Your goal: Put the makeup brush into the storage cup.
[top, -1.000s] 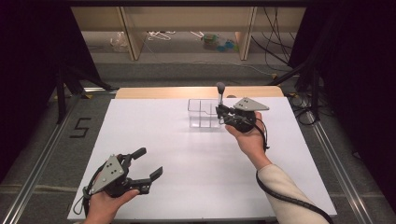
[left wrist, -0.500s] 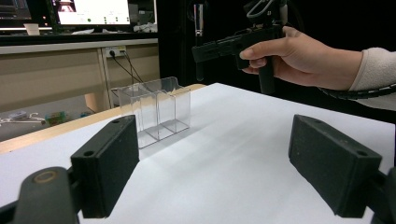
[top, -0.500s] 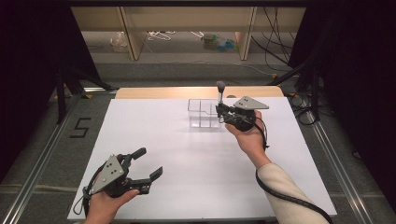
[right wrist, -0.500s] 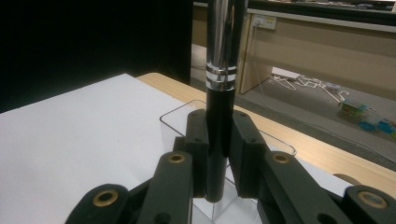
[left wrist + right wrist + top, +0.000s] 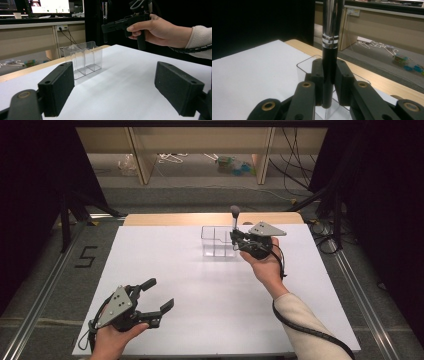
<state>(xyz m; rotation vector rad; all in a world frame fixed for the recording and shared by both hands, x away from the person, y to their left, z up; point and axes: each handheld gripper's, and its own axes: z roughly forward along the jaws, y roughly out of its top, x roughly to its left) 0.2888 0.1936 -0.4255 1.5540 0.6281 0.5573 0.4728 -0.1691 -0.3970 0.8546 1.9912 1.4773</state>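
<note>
I see the right gripper clamping an upright brush, black handle, chrome ferrule, above the clear box; the left gripper gapes.

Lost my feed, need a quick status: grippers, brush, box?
Right gripper shut on makeup brush, upright above clear box. Left gripper open, idle near table edge. Nothing in the way.

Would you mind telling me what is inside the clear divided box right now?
The clear box looks empty in both compartments. The right gripper holds the brush upright above it; the gripper's own jaws hide the handle's lower tip.
</note>
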